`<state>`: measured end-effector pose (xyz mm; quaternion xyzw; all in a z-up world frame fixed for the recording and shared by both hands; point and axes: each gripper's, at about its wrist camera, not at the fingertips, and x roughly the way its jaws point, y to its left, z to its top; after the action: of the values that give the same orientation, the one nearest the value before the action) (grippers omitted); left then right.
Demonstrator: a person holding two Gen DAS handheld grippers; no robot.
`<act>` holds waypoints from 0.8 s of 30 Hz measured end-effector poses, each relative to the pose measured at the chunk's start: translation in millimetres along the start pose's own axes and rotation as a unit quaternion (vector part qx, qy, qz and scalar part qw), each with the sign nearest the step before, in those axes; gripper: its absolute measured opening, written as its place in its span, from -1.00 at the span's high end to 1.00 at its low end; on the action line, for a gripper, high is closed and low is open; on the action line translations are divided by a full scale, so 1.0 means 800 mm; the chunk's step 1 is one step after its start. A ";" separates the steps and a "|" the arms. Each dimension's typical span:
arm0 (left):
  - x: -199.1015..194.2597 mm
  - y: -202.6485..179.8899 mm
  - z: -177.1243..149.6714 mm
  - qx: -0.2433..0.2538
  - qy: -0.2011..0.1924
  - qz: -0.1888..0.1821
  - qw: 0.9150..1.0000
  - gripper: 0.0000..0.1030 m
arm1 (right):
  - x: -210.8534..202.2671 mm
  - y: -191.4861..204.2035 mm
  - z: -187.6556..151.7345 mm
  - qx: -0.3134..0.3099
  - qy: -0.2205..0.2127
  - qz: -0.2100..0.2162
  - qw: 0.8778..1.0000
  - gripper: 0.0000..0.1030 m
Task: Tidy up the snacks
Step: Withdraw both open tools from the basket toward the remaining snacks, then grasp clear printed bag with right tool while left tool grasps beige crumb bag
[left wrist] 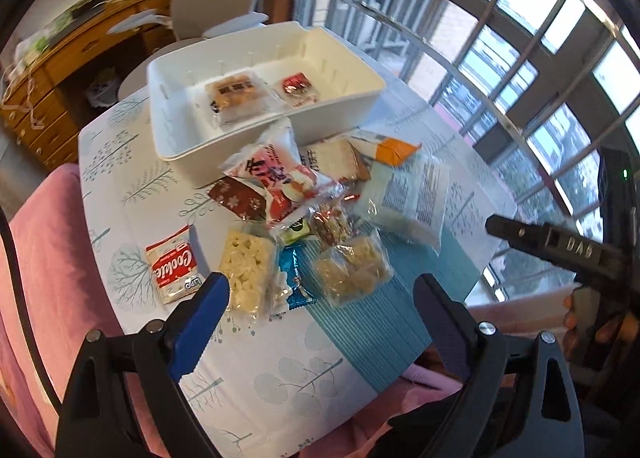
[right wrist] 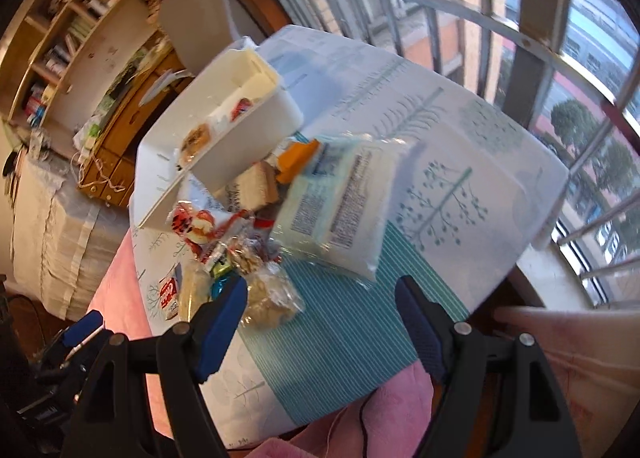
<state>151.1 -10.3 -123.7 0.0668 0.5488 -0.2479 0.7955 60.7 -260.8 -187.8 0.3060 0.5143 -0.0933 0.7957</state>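
our left gripper (left wrist: 320, 290) gapes wide, holding nothing; just ahead, between its jaws, lie two pale crisp bars (left wrist: 246, 268), long axes running away from us. our right gripper (right wrist: 320, 298) is likewise wide and empty, farther off. beyond the pile, the white bin (left wrist: 192, 146).

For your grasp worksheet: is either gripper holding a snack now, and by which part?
Nothing is held: left gripper and right gripper both hang open above the snacks.
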 end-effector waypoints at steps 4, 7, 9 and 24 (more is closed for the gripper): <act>0.019 -0.010 0.005 0.038 0.023 0.000 0.999 -0.81 | 0.006 -0.020 0.004 0.043 0.015 0.011 0.999 -0.50; 0.035 -0.019 0.009 0.071 0.045 -0.001 0.996 -0.82 | 0.014 -0.029 0.010 0.062 0.025 0.013 0.998 -0.50; 0.049 -0.026 0.012 0.093 0.062 0.003 0.994 -0.84 | 0.022 -0.034 0.014 0.075 0.036 0.019 0.996 -0.52; 0.146 -0.033 0.037 0.123 0.170 0.014 0.978 -0.86 | 0.111 -0.053 0.052 0.204 0.132 0.056 0.968 -0.73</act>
<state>195.5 -81.6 -213.5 0.2127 0.6406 -0.2874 0.6796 113.2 -303.8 -269.9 0.5002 0.5666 -0.1103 0.6455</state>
